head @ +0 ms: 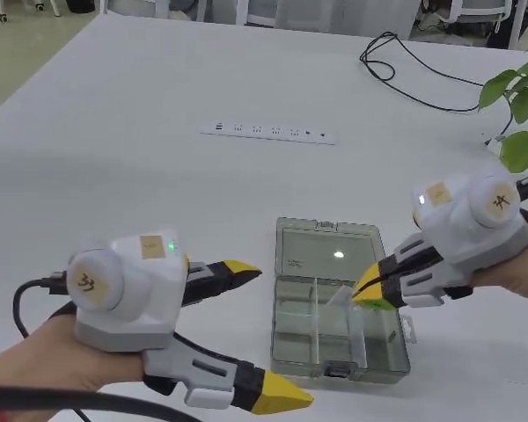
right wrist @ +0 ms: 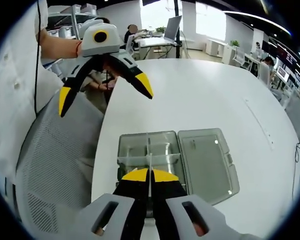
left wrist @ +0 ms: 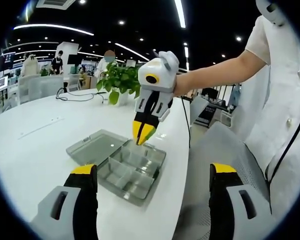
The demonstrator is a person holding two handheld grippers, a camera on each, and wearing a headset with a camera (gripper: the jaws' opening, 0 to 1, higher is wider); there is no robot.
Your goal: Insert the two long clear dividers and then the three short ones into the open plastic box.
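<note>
The clear plastic box (head: pixel 278 338) lies open on the white table, its lid (head: pixel 330 249) folded back flat on the far side. Clear dividers stand inside it and split it into compartments. My right gripper (head: pixel 372 292) hangs over the box's right half, shut on a thin clear divider (head: pixel 359 338) that reaches down into the box. In the right gripper view the divider (right wrist: pixel 150 159) runs edge-on between the shut jaws of the right gripper (right wrist: pixel 150 175), above the box (right wrist: pixel 122 150). My left gripper (head: pixel 264 334) is wide open and holds nothing, left of the box. Its open span (left wrist: pixel 152 172) faces the box (left wrist: pixel 140 192).
A white power strip (head: pixel 268 132) lies in the middle of the table. A black cable (head: pixel 414 70) loops at the far right beside a green plant (head: pixel 519 114). The table's near edge is close to the box, with a white mesh chair (right wrist: pixel 55 165) beyond it.
</note>
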